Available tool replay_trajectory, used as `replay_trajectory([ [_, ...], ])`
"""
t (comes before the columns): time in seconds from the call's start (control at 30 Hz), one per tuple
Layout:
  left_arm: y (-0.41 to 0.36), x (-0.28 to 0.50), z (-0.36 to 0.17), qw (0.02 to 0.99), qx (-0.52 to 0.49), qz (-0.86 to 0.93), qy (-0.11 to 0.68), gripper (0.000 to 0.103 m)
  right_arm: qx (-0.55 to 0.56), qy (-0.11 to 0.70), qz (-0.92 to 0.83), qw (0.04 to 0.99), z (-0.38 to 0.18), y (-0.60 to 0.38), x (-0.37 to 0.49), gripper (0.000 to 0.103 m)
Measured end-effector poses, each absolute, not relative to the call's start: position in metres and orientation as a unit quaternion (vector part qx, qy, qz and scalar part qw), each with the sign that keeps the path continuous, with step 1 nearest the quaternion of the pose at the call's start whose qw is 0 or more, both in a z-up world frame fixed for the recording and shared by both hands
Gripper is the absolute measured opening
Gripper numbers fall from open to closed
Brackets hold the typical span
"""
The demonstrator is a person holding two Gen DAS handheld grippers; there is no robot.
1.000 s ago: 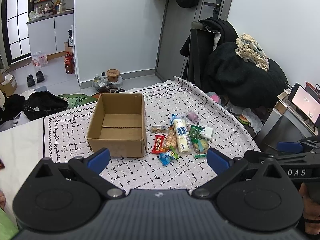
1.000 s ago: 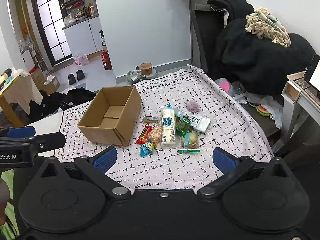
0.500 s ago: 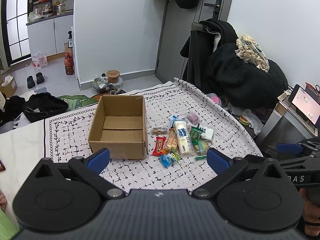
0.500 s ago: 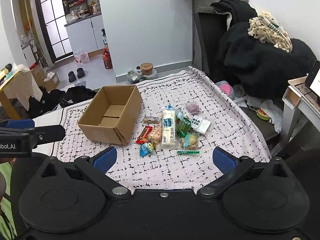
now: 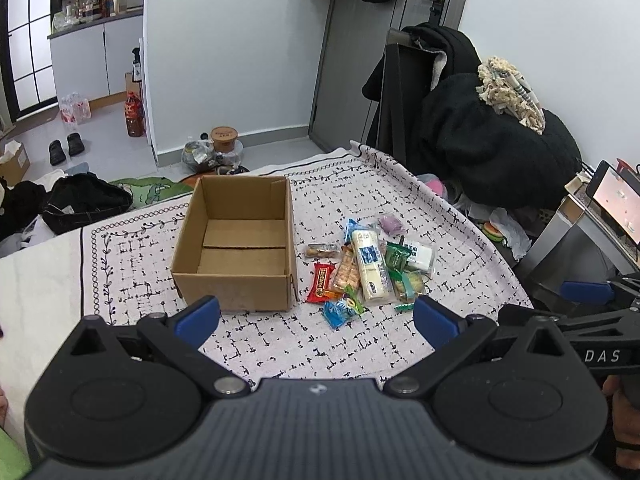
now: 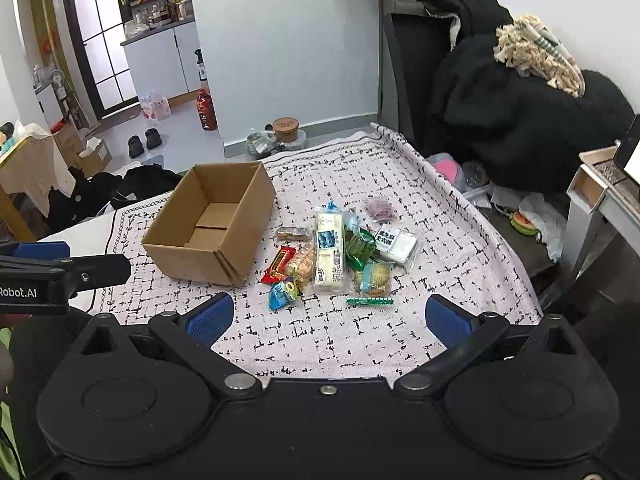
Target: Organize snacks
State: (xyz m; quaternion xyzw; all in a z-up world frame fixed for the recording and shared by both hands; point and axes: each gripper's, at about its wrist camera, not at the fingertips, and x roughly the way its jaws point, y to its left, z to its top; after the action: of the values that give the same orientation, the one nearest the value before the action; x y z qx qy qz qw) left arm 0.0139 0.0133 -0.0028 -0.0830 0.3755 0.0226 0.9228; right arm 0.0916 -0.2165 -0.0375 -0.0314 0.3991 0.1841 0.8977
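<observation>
The snacks (image 5: 366, 266) lie in a loose heap at the centre of the frame on the patterned cloth (image 5: 280, 344), just right of the empty cardboard box (image 5: 236, 252). The left gripper (image 5: 316, 318) and right gripper (image 6: 330, 318) both gape wide and hold nothing. The wrapped packets look light, crinkly and slippery, likely crushable, so the long white pack (image 6: 329, 254) is best pinched across its narrow middle.

My two views are evenly bright and sharp; daylight enters upper left, edges bend strongly
</observation>
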Motion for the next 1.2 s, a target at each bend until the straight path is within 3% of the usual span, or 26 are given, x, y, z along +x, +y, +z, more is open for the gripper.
replay_trajectory([
  [0.7,0.013,0.091,-0.053,0.901,-0.113,0.004,0.419,0.100,0.027,0.446,0.190,0.874,-0.082,-0.235,0.159,0.102],
  [0.87,0.009,0.109,-0.067,0.895,-0.118,0.000,0.430,0.098,0.040,0.466,0.187,0.864,-0.096,-0.237,0.178,0.095],
  [1.2,-0.003,0.141,-0.105,0.877,-0.128,-0.009,0.463,0.083,0.060,0.509,0.168,0.842,-0.119,-0.237,0.214,0.084],
])
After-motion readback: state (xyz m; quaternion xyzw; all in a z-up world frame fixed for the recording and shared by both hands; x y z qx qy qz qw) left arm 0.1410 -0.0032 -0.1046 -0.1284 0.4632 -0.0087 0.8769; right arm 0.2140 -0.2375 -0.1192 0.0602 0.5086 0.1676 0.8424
